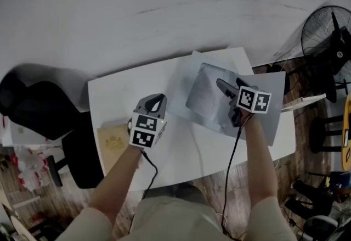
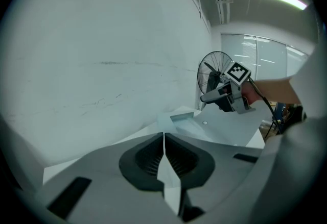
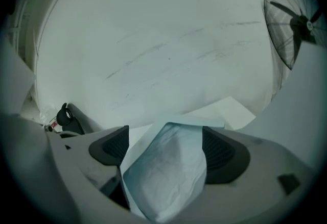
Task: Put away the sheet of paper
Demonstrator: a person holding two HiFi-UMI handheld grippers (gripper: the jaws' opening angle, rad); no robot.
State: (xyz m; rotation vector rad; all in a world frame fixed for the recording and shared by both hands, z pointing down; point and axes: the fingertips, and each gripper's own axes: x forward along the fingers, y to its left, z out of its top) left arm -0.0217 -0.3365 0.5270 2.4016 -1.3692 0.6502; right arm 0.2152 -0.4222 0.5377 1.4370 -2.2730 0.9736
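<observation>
My left gripper (image 1: 159, 101) is shut on the sheet of paper (image 2: 166, 172), which shows edge-on as a thin white strip between the pads (image 2: 148, 159) in the left gripper view. In the head view the sheet barely stands out from the white table (image 1: 120, 97). A grey translucent plastic folder (image 1: 205, 94) lies on the right half of the table, its top flap raised. At the folder's right edge my right gripper (image 1: 227, 101) stands with its jaws wide apart. The flap (image 3: 168, 167) bulges loosely between those jaws.
A tan booklet (image 1: 112, 144) lies on the table's front left. A black chair (image 1: 38, 108) stands left of the table and a floor fan (image 1: 329, 42) to its right. A white wall runs close behind the table.
</observation>
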